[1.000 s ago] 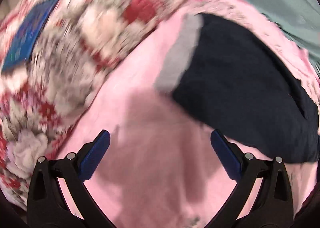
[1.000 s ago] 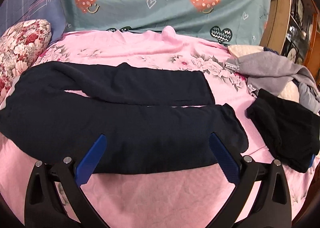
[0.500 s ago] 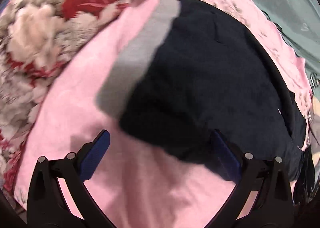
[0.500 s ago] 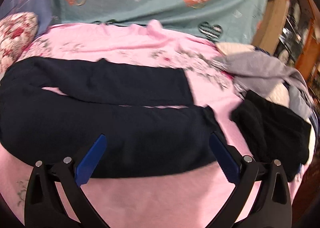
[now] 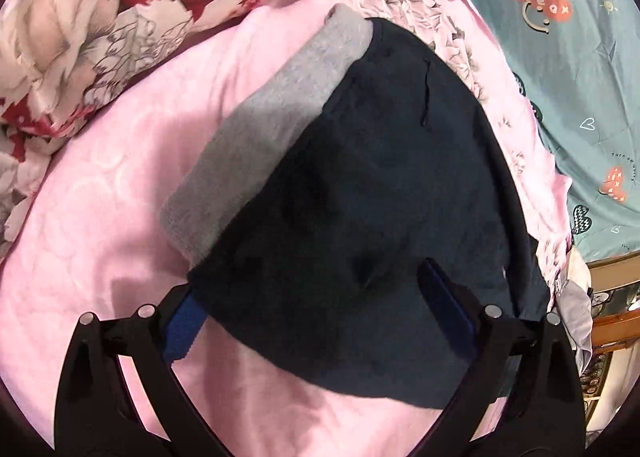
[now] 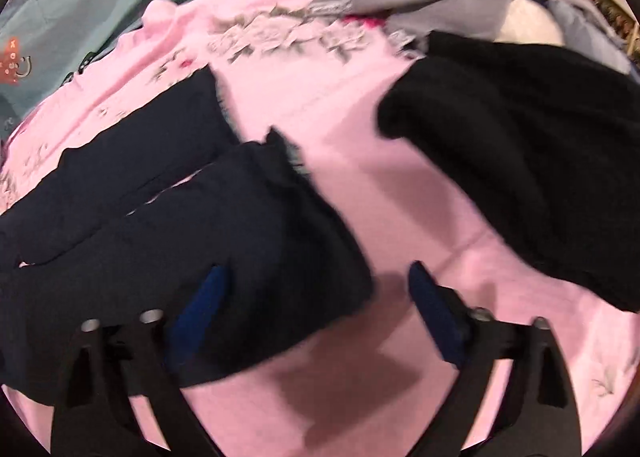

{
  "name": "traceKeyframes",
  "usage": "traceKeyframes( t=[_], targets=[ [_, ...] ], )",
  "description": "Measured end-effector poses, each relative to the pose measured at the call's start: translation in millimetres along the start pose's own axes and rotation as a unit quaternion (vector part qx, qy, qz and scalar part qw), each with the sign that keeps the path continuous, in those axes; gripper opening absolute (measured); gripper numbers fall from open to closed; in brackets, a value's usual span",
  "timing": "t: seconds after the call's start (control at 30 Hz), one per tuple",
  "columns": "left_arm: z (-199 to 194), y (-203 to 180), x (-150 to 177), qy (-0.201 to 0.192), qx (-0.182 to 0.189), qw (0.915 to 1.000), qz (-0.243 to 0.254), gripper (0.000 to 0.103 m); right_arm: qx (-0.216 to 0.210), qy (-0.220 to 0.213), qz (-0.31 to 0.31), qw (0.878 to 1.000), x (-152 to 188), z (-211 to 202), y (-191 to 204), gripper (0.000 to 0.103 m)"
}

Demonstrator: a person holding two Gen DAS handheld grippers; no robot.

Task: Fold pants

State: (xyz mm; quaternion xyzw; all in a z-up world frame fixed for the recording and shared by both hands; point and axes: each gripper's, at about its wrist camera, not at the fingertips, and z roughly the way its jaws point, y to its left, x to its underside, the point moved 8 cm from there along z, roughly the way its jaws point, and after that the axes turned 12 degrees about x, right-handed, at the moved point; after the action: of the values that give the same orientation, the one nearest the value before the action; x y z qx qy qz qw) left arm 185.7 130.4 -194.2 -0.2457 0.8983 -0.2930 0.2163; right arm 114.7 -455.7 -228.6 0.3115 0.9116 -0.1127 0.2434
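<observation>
Pink floral bedsheet (image 5: 100, 185): navy pants (image 5: 360, 193) spread lengthwise. Your left gripper (image 5: 316, 313), spread, straddles the waist corner; grey waistband (image 5: 276, 113) at 11 o'clock. Your right gripper (image 6: 316, 309), closing, straddles the near leg's hem (image 6: 320, 241), unpinched.

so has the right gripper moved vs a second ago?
Yes. The right gripper has swung toward the pants' leg hem, closer to the bed; the black garment now looms larger. Its jaws are closing.

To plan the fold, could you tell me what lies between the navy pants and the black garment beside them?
Only bare pink bedsheet separates the pants from the black garment, in the right wrist view.
</observation>
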Motion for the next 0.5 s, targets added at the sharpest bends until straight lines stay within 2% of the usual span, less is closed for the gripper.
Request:
traceKeyframes(
  t=[0.07, 0.1, 0.13, 0.17, 0.33, 0.43, 0.5],
  targets=[
    [2.4, -3.5, -2.3, -0.006, -0.016, 0.9998, 0.014, 0.095, 0.003, -0.011, -0.019, 1.000, -2.3, -4.4, 13.9, 0.054],
    [3.7, -5.9, -5.7, -0.014, -0.036, 0.9990, 0.023, 0.080, -0.007, -0.014, -0.028, 0.999, -2.9, -6.7, 21.1, 0.046],
    [3.4, -8.4, -7.0, -0.019, -0.040, 0.9986, 0.030, 0.031, -0.015, -0.016, -0.030, 0.999, -3.7, -7.5, 25.0, 0.033],
    [4.6, -7.3, -6.8, -0.010, -0.040, 0.9984, 0.037, 0.016, -0.025, -0.015, -0.030, 0.999, -4.4, -8.4, 29.6, 0.022],
    [-4.3, -5.4, -6.6, -0.013, -0.037, 0.9981, 0.049, 0.011, -0.042, -0.026, -0.011, 0.999, -6.6, -13.0, 26.9, 0.018],
    [-31.2, -13.0, -5.3, -0.037, -0.027, 0.9967, 0.067, 0.009, -0.041, -0.040, 0.001, 0.998, -8.5, -23.1, 17.8, 0.016],
    [-49.9, -23.6, -2.6, -0.050, -0.022, 0.9946, 0.088, 0.009, -0.056, -0.063, 0.003, 0.996, -13.9, -40.6, 11.7, 0.016]
  ],
)
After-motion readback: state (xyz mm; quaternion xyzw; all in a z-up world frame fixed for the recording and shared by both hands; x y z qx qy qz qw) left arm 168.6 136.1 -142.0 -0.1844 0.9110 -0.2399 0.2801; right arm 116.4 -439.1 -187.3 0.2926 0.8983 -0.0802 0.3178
